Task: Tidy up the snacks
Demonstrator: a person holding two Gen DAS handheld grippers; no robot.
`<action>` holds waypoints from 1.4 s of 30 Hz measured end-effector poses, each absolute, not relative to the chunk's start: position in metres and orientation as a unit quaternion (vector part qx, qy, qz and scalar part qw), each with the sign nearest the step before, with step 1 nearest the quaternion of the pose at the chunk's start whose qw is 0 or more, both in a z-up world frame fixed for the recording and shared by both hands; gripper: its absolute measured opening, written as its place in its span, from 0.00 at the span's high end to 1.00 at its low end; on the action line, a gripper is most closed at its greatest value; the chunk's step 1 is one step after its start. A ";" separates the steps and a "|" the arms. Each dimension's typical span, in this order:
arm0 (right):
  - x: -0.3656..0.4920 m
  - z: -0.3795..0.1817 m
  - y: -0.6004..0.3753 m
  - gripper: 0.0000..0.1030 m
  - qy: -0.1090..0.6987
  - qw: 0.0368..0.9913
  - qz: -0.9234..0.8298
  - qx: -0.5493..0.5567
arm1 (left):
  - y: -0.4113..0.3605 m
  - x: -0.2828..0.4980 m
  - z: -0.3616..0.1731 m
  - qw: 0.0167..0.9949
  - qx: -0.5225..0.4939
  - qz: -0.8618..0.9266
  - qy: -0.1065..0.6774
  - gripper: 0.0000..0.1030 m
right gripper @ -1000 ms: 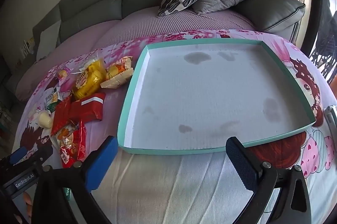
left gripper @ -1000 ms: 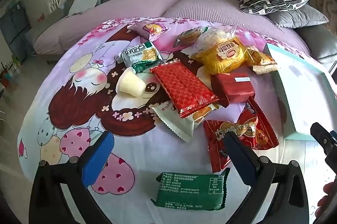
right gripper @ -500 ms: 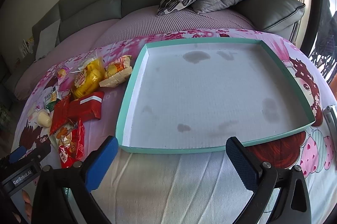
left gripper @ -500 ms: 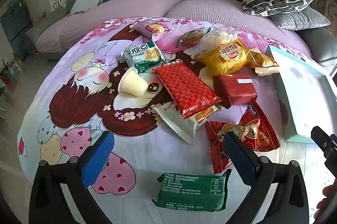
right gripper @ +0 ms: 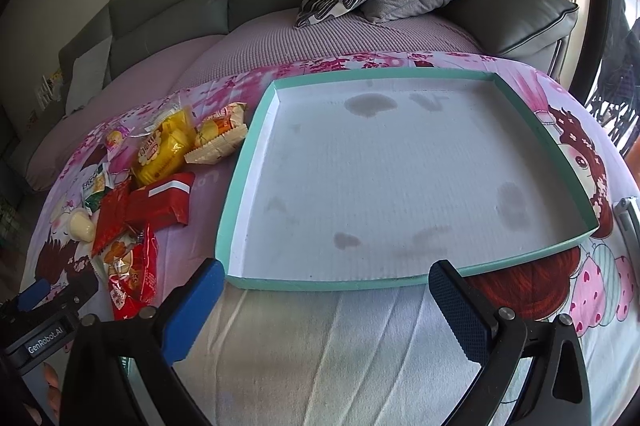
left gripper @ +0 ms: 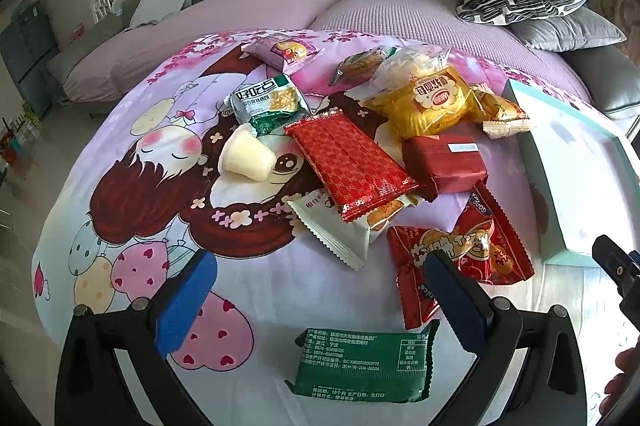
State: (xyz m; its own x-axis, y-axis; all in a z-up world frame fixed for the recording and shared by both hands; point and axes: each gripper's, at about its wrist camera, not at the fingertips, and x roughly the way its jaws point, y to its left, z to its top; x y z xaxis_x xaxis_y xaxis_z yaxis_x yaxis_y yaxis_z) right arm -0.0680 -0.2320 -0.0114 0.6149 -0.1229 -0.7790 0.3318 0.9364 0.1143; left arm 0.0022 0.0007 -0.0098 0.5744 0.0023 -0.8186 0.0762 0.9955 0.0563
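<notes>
Cartoon bedsheet (left gripper: 132, 186) holds snacks; "GenRobot.AI" left gripper (left gripper: 320, 300) and right gripper (right gripper: 326, 306) fingers spread, empty

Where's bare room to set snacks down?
The teal tray holds nothing, only stains on its white floor. Bare cloth also lies between the pudding cup and the green packet. Crowded: the pile from the yellow bag to the red peanut packs.

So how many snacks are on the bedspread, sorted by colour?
Red packs: 3
Green packs: 2
Yellow bag: 1
White pack: 1
Pink pack: 1
Orange pack: 1
Clear pack: 1
Cream jelly cup: 1
Total: 11
</notes>
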 end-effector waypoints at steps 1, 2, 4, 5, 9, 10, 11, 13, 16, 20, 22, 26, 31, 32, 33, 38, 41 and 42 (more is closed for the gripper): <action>-0.068 -0.011 -0.232 0.00 0.420 0.890 -0.128 0.124 | 0.000 0.002 -0.010 0.886 0.043 -0.021 0.461 0.00; -0.068 -0.012 -0.232 0.00 0.420 0.890 -0.128 0.124 | 0.000 0.002 -0.010 0.886 0.043 -0.022 0.462 0.00; -0.068 -0.012 -0.232 0.00 0.421 0.889 -0.128 0.123 | 0.001 0.002 -0.010 0.886 0.042 -0.021 0.462 0.00; -0.068 -0.012 -0.232 0.00 0.422 0.889 -0.128 0.123 | 0.001 0.003 -0.010 0.886 0.041 -0.020 0.462 0.00; -0.068 -0.012 -0.232 0.00 0.423 0.889 -0.128 0.122 | 0.001 0.003 -0.011 0.885 0.041 -0.018 0.463 0.00; -0.067 -0.012 -0.232 0.00 0.423 0.889 -0.128 0.122 | 0.001 0.003 -0.011 0.885 0.041 -0.018 0.463 0.00; -0.067 -0.012 -0.232 0.00 0.423 0.889 -0.128 0.122 | 0.001 0.003 -0.011 0.885 0.042 -0.018 0.463 0.00; -0.067 -0.012 -0.231 0.00 0.424 0.888 -0.128 0.122 | 0.000 0.003 -0.011 0.885 0.044 -0.019 0.463 0.00; -0.068 -0.012 -0.232 0.00 0.424 0.888 -0.127 0.122 | 0.000 0.002 -0.012 0.885 0.046 -0.018 0.464 0.00; -0.067 -0.012 -0.232 0.00 0.424 0.888 -0.128 0.122 | -0.001 0.003 -0.012 0.884 0.048 -0.017 0.465 0.00; -0.067 -0.012 -0.232 0.00 0.425 0.888 -0.128 0.122 | 0.000 0.003 -0.013 0.884 0.049 -0.017 0.465 0.00; -0.068 -0.013 -0.232 0.00 0.425 0.888 -0.127 0.122 | -0.001 0.003 -0.013 0.883 0.050 -0.017 0.467 0.00; -0.068 -0.013 -0.232 0.00 0.425 0.888 -0.127 0.122 | -0.002 0.003 -0.014 0.882 0.054 -0.017 0.468 0.00; -0.067 -0.013 -0.232 0.00 0.425 0.888 -0.127 0.122 | -0.002 0.003 -0.014 0.882 0.054 -0.017 0.468 0.00; -0.067 -0.013 -0.232 0.00 0.425 0.888 -0.128 0.122 | -0.002 0.003 -0.014 0.882 0.055 -0.018 0.468 0.00; -0.068 -0.014 -0.232 0.00 0.425 0.888 -0.127 0.121 | -0.002 0.003 -0.015 0.881 0.057 -0.017 0.470 0.00; -0.068 -0.014 -0.232 0.00 0.426 0.888 -0.127 0.121 | -0.002 0.003 -0.015 0.881 0.057 -0.017 0.470 0.00; -0.068 -0.014 -0.232 0.00 0.426 0.888 -0.127 0.121 | -0.002 0.003 -0.015 0.880 0.058 -0.017 0.470 0.00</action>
